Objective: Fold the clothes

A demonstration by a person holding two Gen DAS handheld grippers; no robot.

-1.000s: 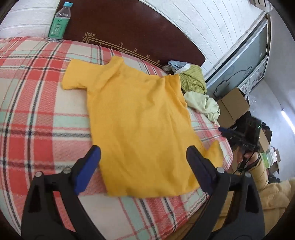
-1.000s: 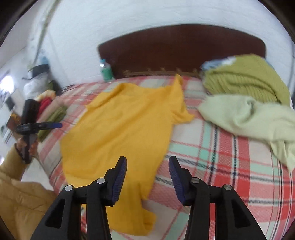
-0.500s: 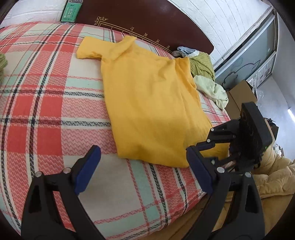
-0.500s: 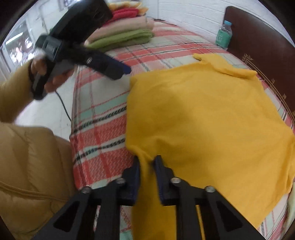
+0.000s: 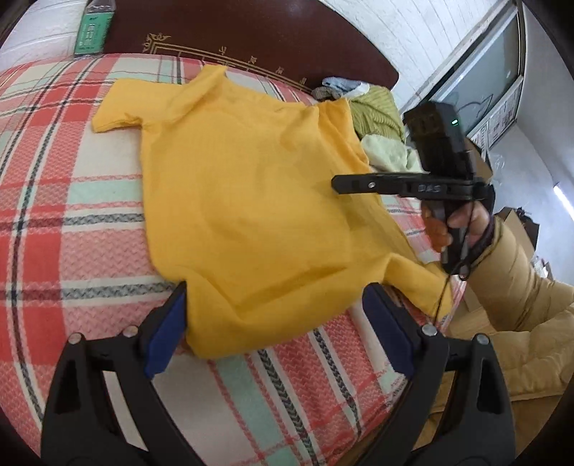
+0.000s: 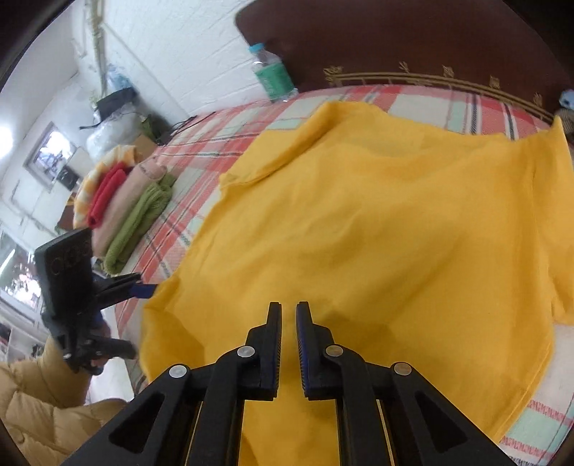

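While the yellow T-shirt (image 5: pixel 247 200) lies spread on the plaid bedspread (image 5: pixel 64 222), collar towards the dark headboard (image 5: pixel 251 32) and hem at the near edge of the bed, folding of this garment has barely begun. One sleeve (image 5: pixel 114 118) lies flat on the left; the hem bulges up in loose ripples between the fingers of the left gripper (image 5: pixel 276 326). That gripper is spread wide, its blue pads (image 5: pixel 165 333) flanking the lower left corner of the shirt without pinching it. The right gripper (image 6: pixel 288 315) shows its jaws drawn almost together with only a narrow slit between them. Yellow cloth fills the view beneath and ahead of the tips, but whether any of it is caught in the slit cannot be told. From the left wrist view this tool hangs above the shirt's right flank, apparently clear of the fabric.

Done, by the look of things: a stack of folded clothes (image 6: pixel 122 208) in red, beige and green sits at the far side of the bed. Left to do: no crease or fold is yet visible in the yellow shirt, and a heap of green and pale garments (image 5: pixel 380 132) waits unfolded near the headboard. A water bottle (image 6: pixel 272 77) stands against the headboard.
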